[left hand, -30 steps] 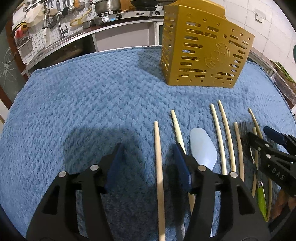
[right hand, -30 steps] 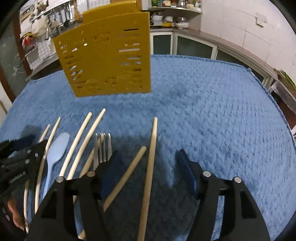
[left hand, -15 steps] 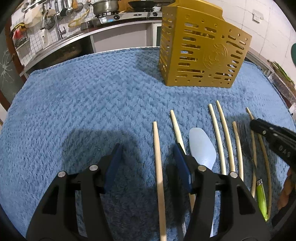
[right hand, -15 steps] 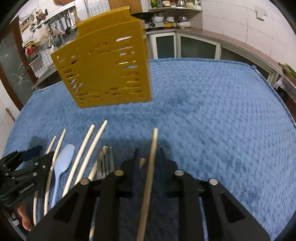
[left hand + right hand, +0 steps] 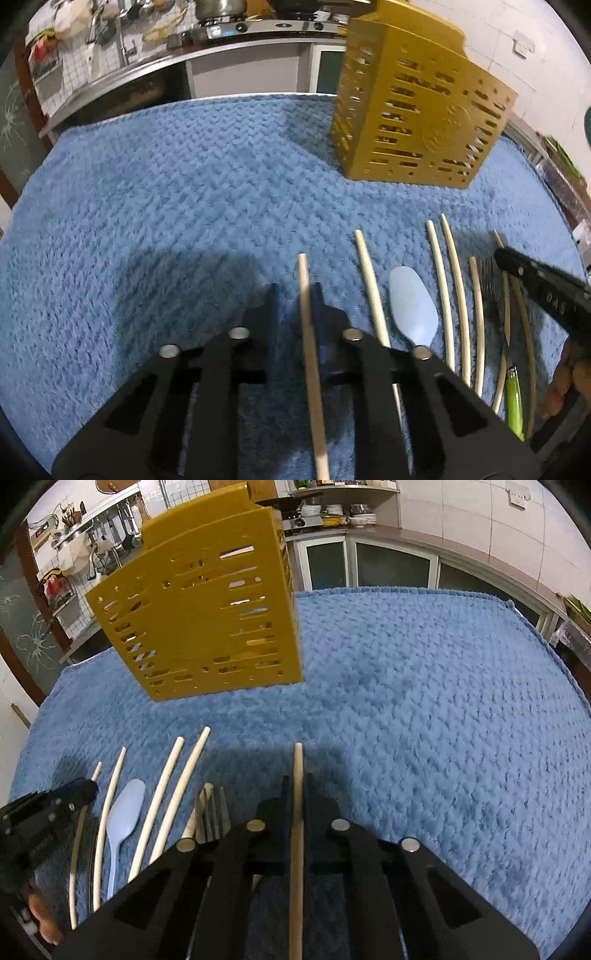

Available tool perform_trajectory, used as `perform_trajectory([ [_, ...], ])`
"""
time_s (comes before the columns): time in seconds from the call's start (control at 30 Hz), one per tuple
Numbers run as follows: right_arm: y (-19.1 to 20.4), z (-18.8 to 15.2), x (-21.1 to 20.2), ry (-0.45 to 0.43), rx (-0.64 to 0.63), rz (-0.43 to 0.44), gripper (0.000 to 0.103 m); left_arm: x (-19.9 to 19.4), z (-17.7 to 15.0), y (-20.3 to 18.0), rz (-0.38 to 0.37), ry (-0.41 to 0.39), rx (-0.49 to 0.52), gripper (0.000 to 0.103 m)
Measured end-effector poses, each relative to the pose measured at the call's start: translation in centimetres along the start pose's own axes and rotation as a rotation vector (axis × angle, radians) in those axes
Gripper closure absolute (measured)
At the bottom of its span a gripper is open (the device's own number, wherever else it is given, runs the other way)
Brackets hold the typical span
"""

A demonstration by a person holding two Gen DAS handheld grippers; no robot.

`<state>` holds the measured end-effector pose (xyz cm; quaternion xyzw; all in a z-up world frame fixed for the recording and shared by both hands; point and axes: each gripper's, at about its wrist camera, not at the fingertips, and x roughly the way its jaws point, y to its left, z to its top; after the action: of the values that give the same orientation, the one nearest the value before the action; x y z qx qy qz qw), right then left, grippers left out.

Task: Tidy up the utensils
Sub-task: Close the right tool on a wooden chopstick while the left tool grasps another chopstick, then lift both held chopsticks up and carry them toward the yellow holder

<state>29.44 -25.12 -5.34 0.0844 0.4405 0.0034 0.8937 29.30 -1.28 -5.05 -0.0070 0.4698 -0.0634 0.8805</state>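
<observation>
My left gripper (image 5: 293, 295) is shut on a pale wooden chopstick (image 5: 308, 332) at the left end of the row. My right gripper (image 5: 296, 779) is shut on another chopstick (image 5: 297, 812) and holds it lifted over the blue towel (image 5: 424, 720). Between them lie several more chopsticks (image 5: 369, 288), a light blue spoon (image 5: 413, 306), and a fork (image 5: 211, 816) with a green handle (image 5: 514, 402). The yellow slotted utensil holder (image 5: 417, 122) stands upright at the back; it also shows in the right wrist view (image 5: 207, 620).
The blue towel (image 5: 166, 203) covers the whole table. A kitchen counter with a stove and pots (image 5: 221, 22) runs behind it. Cabinets (image 5: 388, 565) line the far wall. The right gripper's black body (image 5: 546, 291) reaches in at the left view's right edge.
Both grippers were open a second ago. The right one shut on its chopstick first and lifted it; the left one has now shut on the leftmost chopstick.
</observation>
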Motion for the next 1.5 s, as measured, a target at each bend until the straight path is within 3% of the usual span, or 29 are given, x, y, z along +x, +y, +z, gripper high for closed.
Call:
perform_trajectory([
  [0.33, 0.1, 0.0, 0.0, 0.006, -0.023, 0.005, 0.097, 0.4, 0.2, -0.7, 0.017, -0.004, 0.056, 0.091],
  [0.5, 0.4, 0.3, 0.3, 0.017, -0.031, -0.006, 0.096, 0.7, 0.8, -1.5, 0.038, 0.051, 0.129, 0.092],
  [0.6, 0.0, 0.2, 0.2, 0.005, -0.025, 0.017, 0.096, 0.7, 1.0, -1.2, 0.02, 0.067, 0.115, 0.092],
  [0.8, -0.2, 0.0, 0.2, -0.017, -0.039, 0.024, 0.097, 0.3, -0.4, -2.0, 0.067, -0.022, 0.115, 0.091],
  [1.0, -0.2, -0.4, 0.2, -0.029, -0.048, 0.023, 0.096, 0.2, -1.0, -1.8, 0.064, -0.071, 0.1, 0.091],
  [1.27, 0.6, -0.5, 0.1, -0.025, -0.063, -0.011, 0.096, 0.4, -0.8, -1.6, 0.06, -0.086, 0.076, 0.091],
  [1.4, 0.1, -0.4, 0.1, -0.027, -0.03, 0.01, 0.096, 0.5, -0.9, -2.5, 0.12, -0.091, 0.11, 0.091],
  [1.5, -0.1, -0.3, 0.2, -0.03, -0.014, 0.019, 0.096, 0.4, -0.9, -2.5, 0.123, -0.091, 0.115, 0.091],
])
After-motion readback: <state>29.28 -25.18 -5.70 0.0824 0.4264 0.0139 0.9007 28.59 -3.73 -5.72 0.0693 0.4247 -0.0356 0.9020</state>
